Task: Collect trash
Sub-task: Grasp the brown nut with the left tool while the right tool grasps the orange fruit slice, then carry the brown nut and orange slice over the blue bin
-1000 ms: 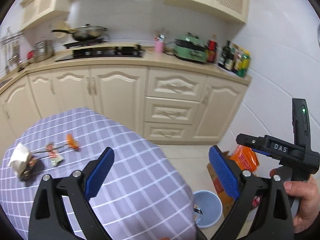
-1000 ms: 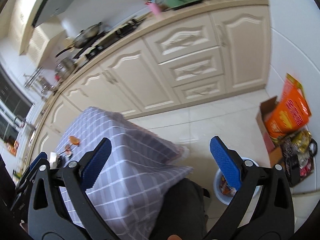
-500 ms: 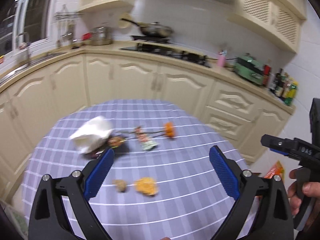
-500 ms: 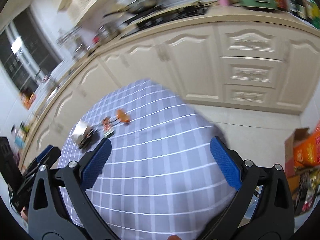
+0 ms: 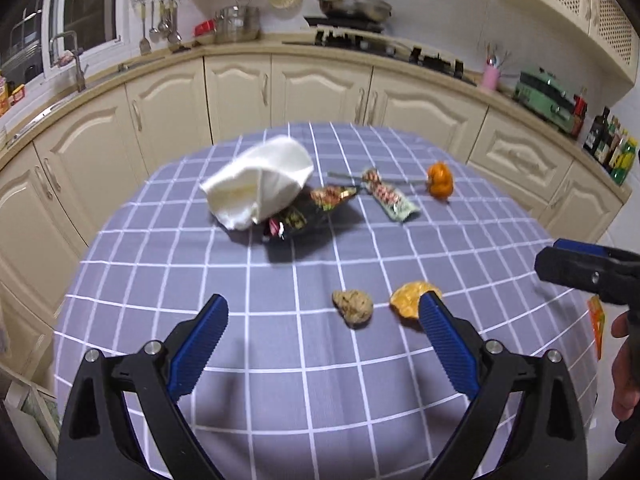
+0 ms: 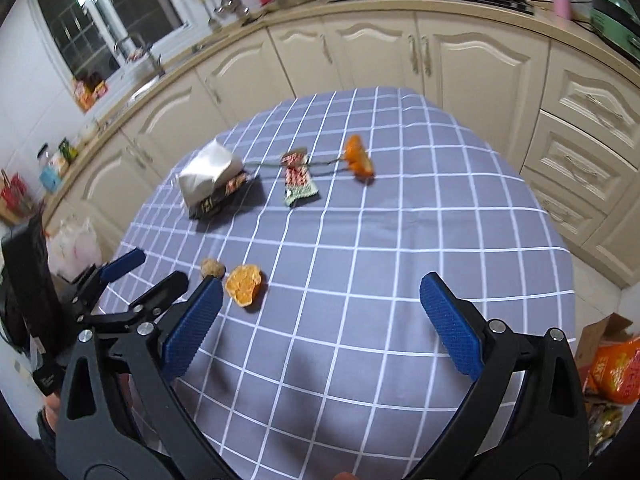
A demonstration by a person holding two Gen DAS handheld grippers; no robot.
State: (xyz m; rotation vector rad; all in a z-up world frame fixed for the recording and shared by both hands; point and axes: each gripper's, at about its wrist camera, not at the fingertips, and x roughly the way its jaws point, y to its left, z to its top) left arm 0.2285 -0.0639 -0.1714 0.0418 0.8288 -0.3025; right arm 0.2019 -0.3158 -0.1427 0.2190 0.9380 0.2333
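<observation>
Trash lies on a table with a purple checked cloth [image 5: 280, 400] [image 6: 400, 240]. A crumpled white tissue [image 5: 260, 182] [image 6: 206, 174] rests on dark snack wrappers [image 5: 304, 216] [image 6: 218, 200]. A green and red wrapper [image 5: 390, 196] [image 6: 298, 184] and an orange peel on a stem [image 5: 440, 180] [image 6: 358, 158] lie beyond. A brown lump [image 5: 354, 306] [image 6: 212, 268] and an orange peel [image 5: 410, 300] [image 6: 244, 284] lie nearer. My left gripper [image 5: 324, 340] is open and empty above the near cloth. My right gripper [image 6: 320, 320] is open and empty too.
Cream kitchen cabinets [image 5: 240, 92] and a counter with a hob [image 5: 380, 52], pots and bottles ring the table. A sink and window [image 6: 120, 52] are at the left. A cardboard box with orange bags [image 6: 612, 364] stands on the floor at the right.
Both grippers have swung left from the floor and bin toward the table and moved closer over it. The trash now lies in front of both. Both stay open.
</observation>
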